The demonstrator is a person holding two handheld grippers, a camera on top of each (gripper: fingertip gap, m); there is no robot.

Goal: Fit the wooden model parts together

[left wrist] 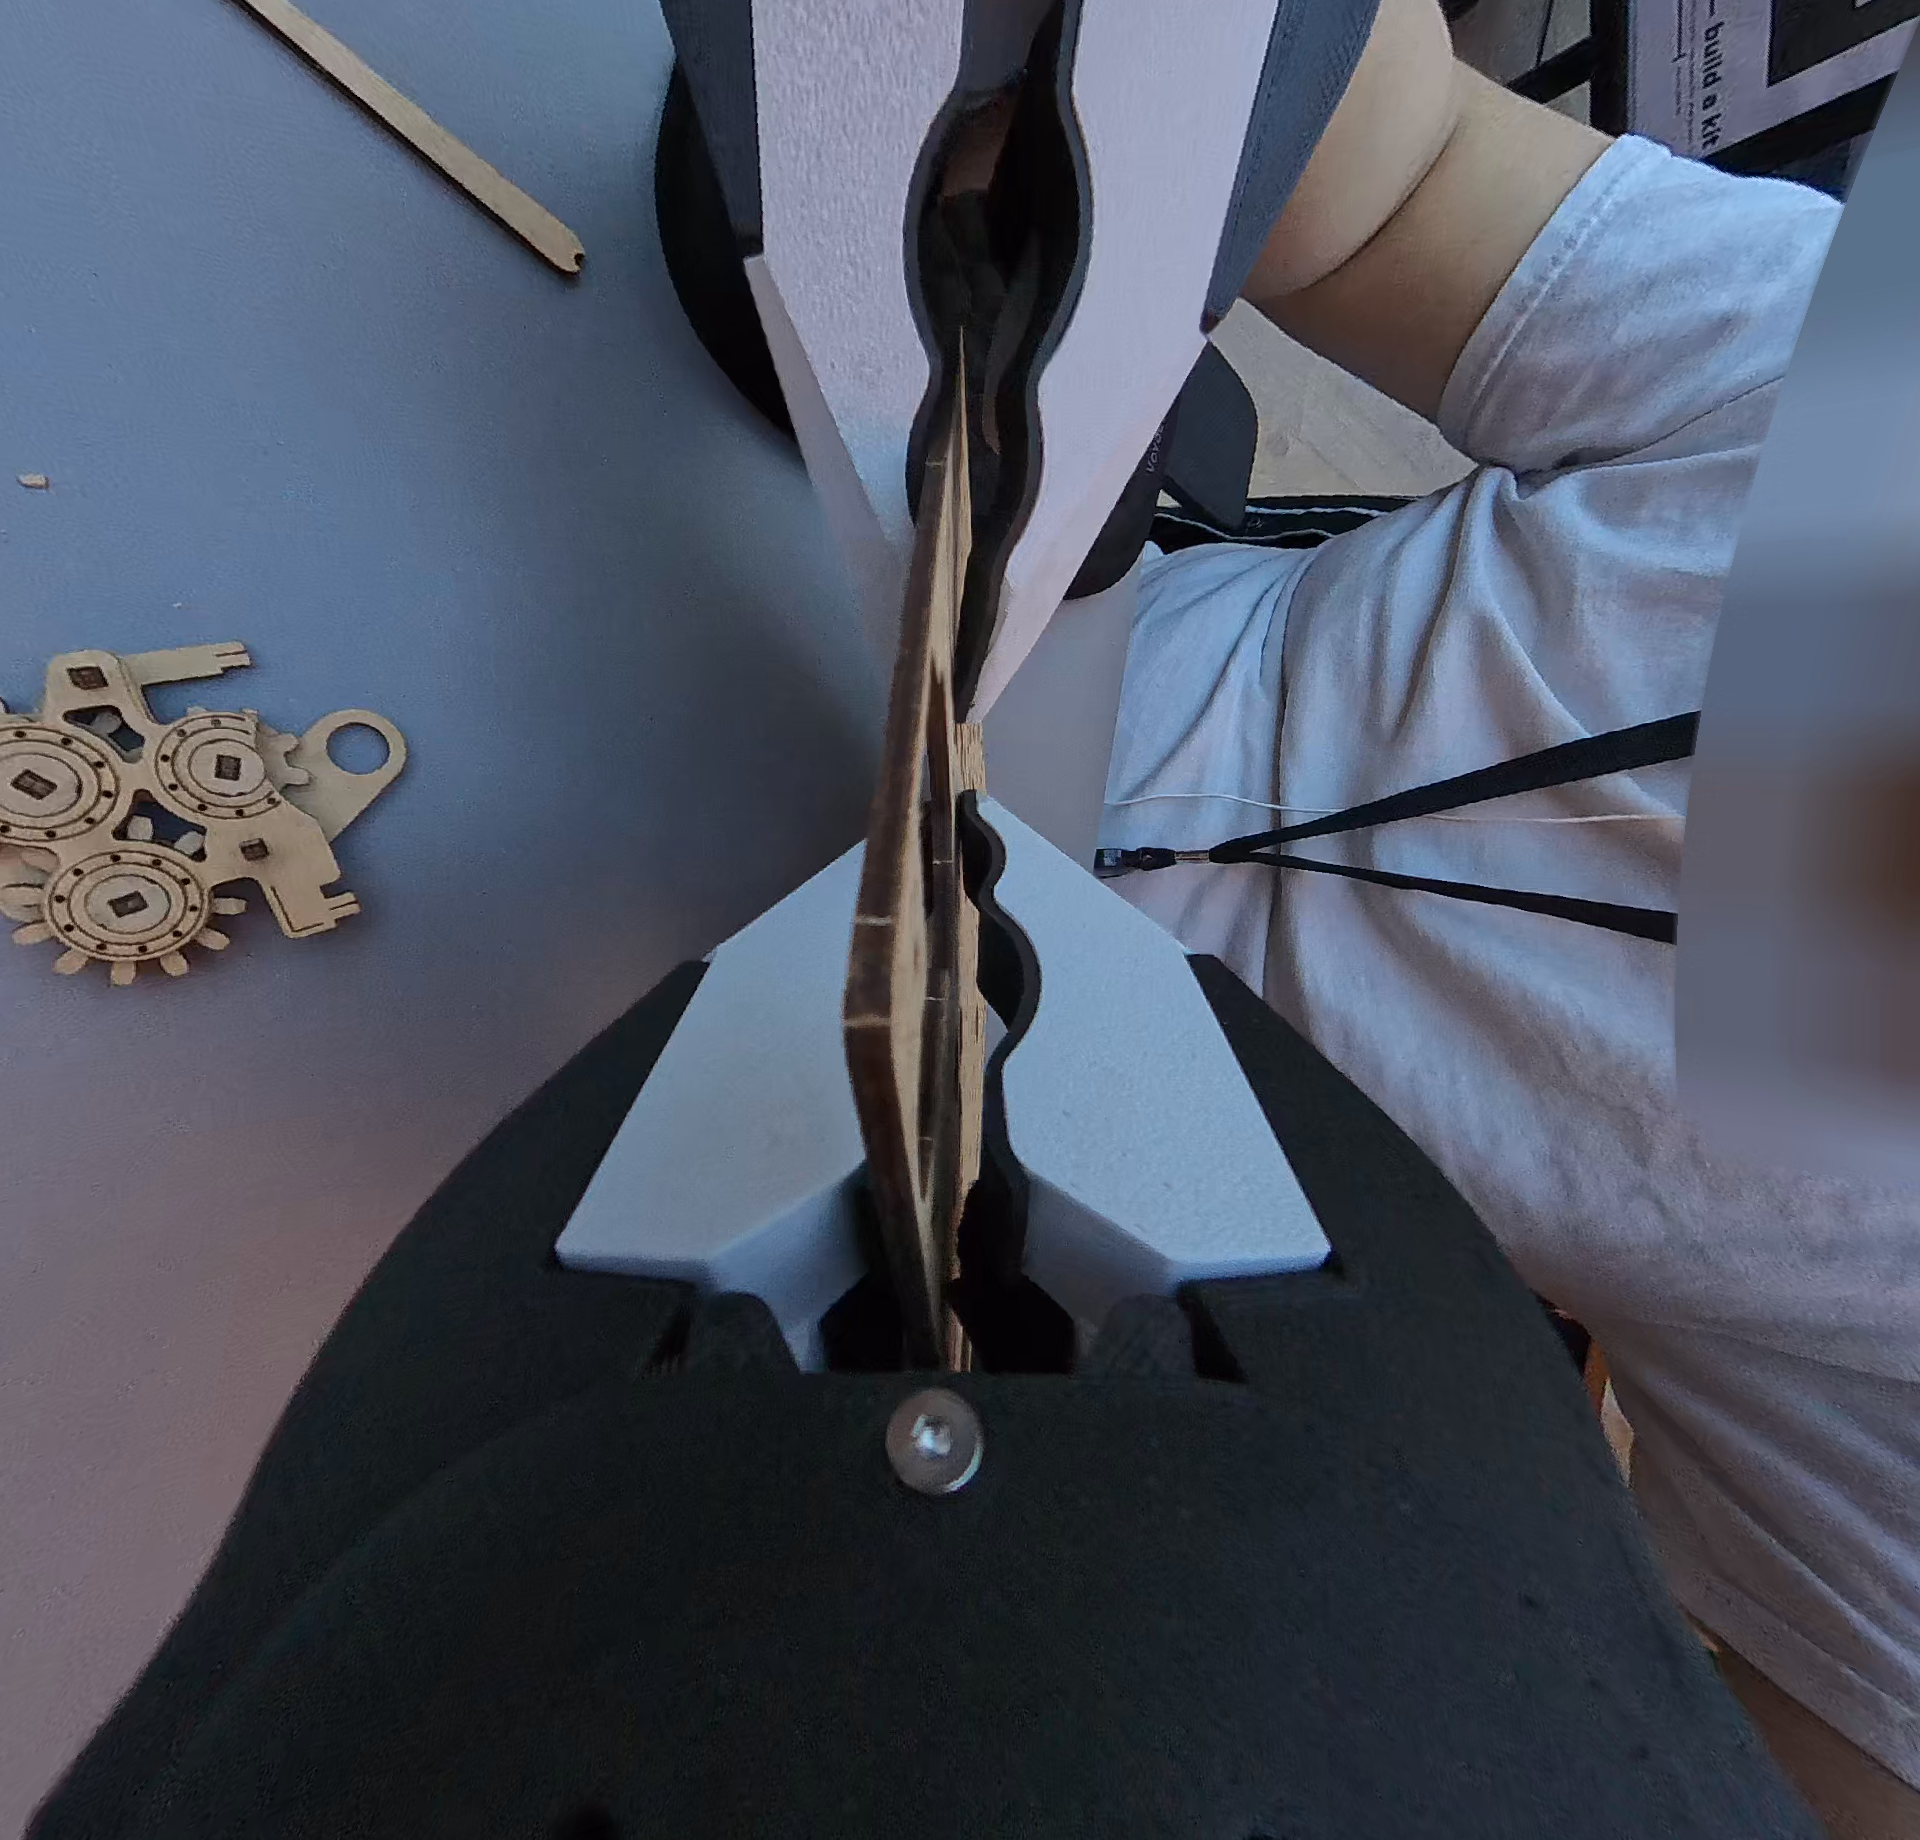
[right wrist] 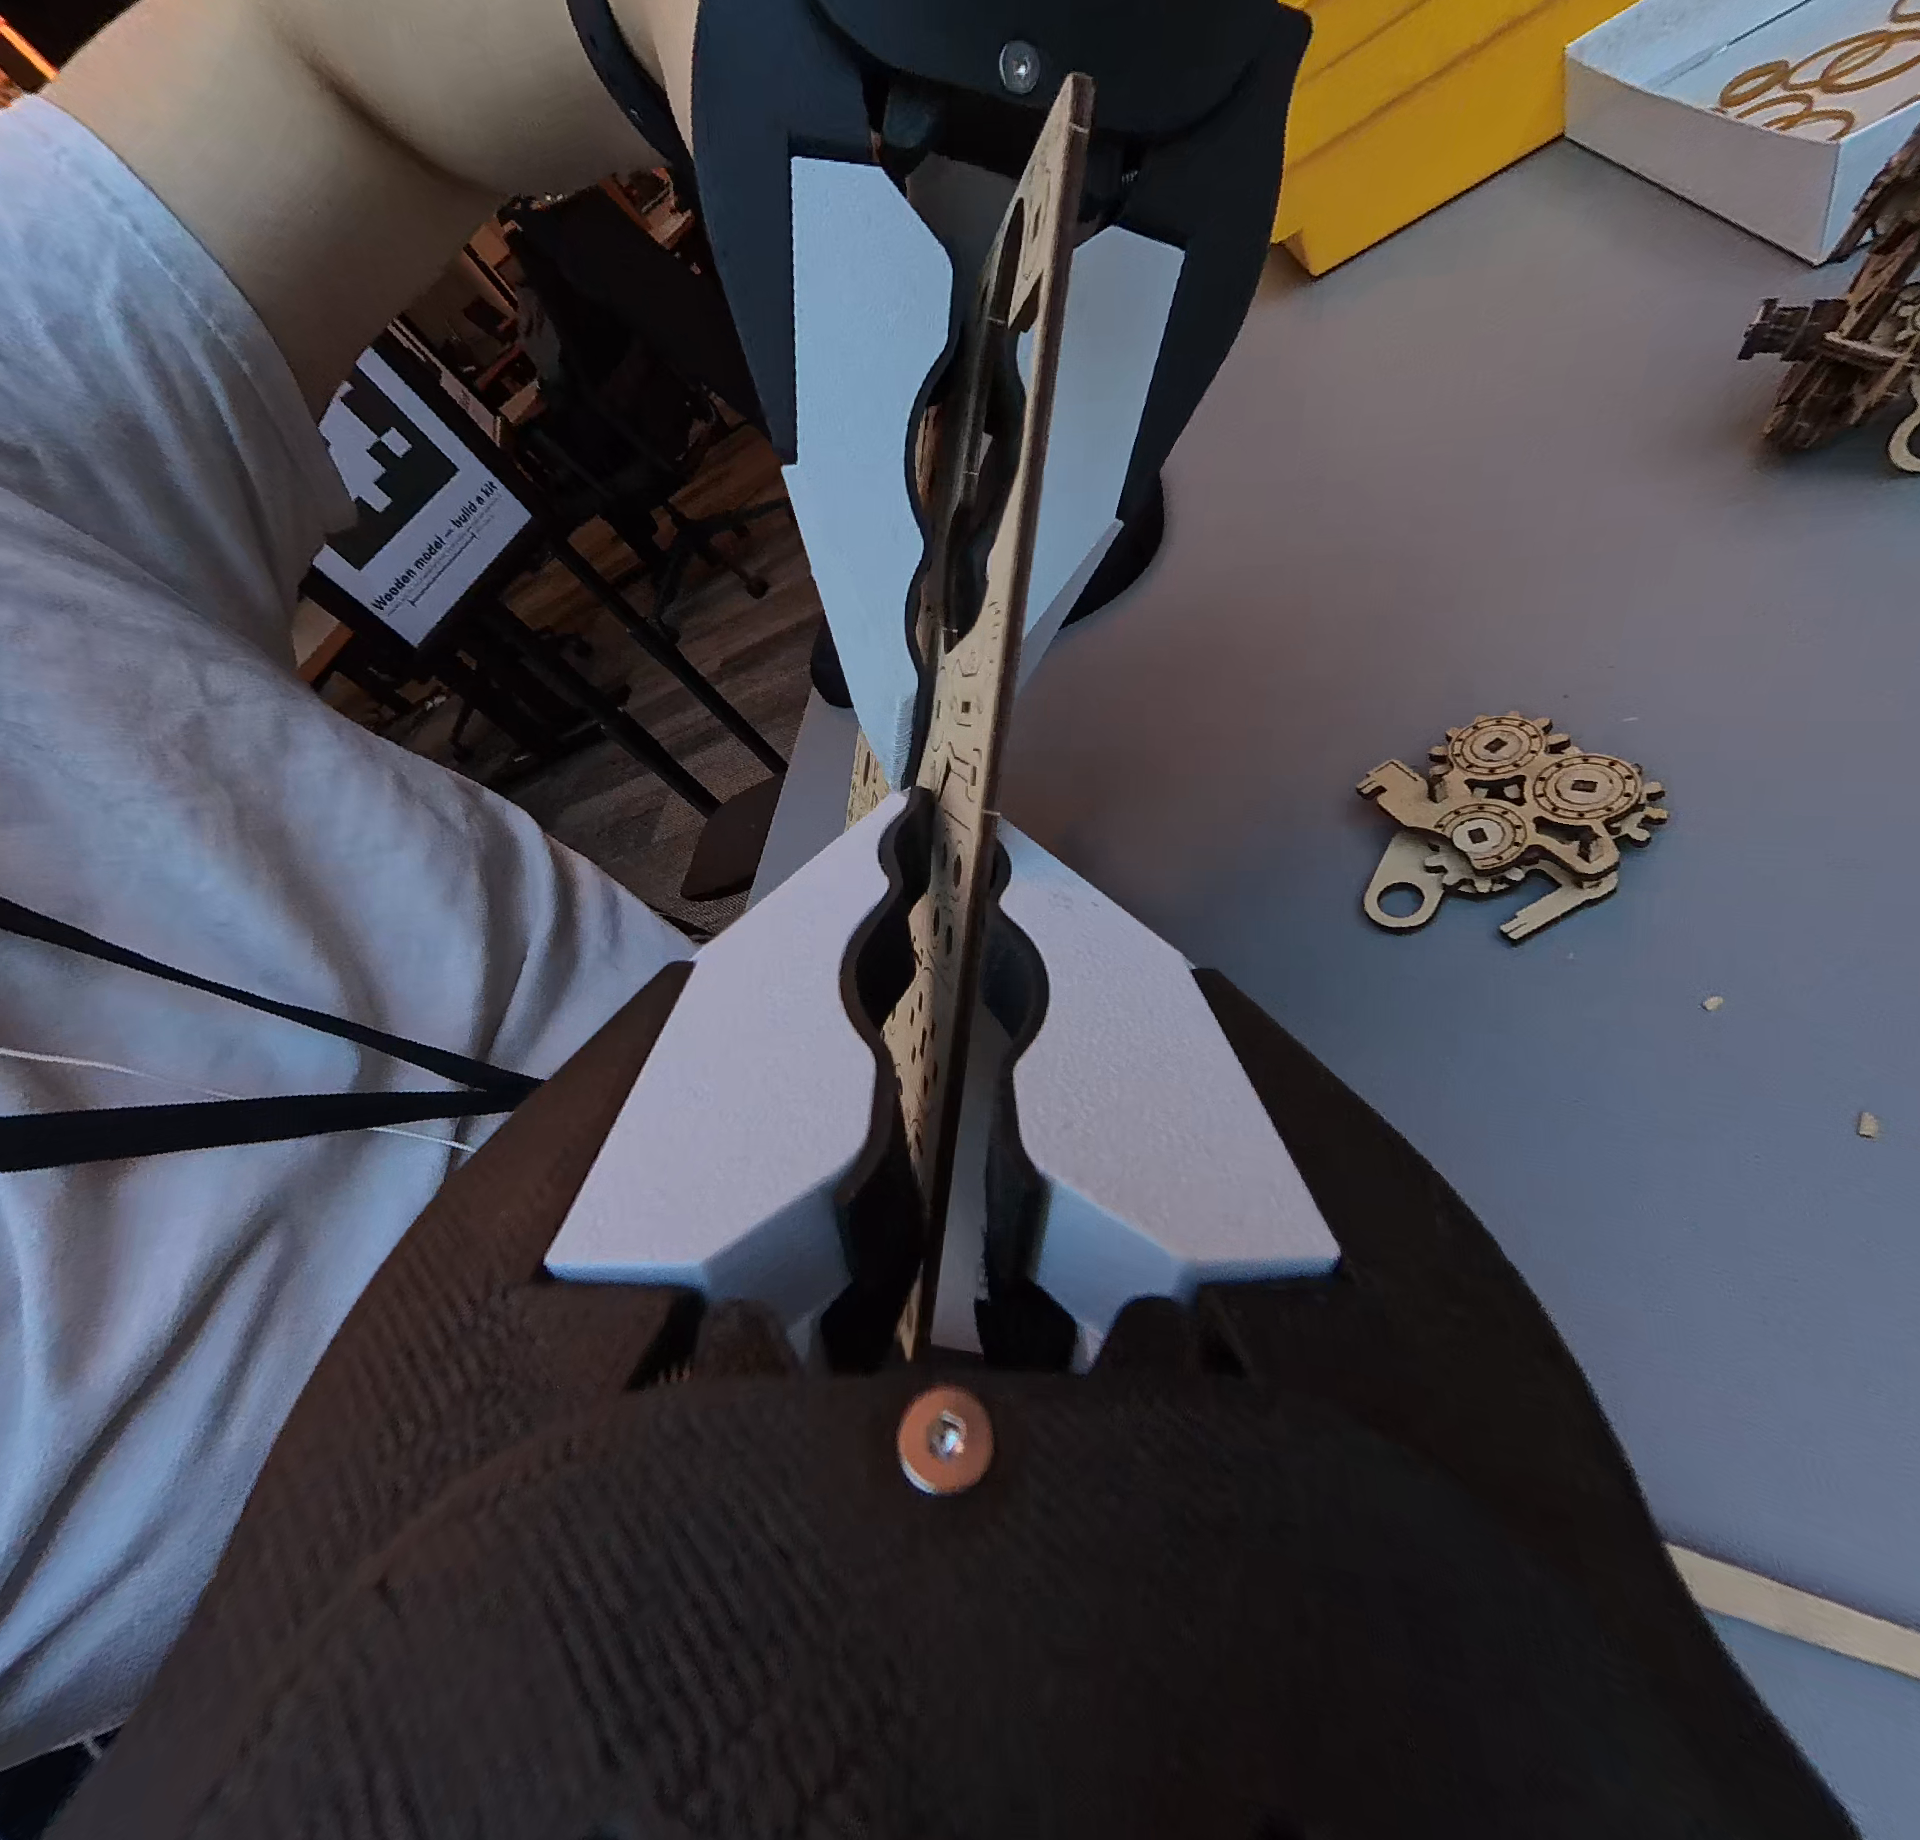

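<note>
Both grippers pinch one laser-cut wooden sheet edge-on above the grey surface.

The left gripper has its jaws pressed onto the wooden sheet; the right gripper clamps the opposite end, its tips facing the other's. A wooden gear assembly lies flat beside them.

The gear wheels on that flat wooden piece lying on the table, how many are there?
3 big gear wheels: one far, one right, one near. Smaller teeth peek out underneath, so more may be hidden.
</note>
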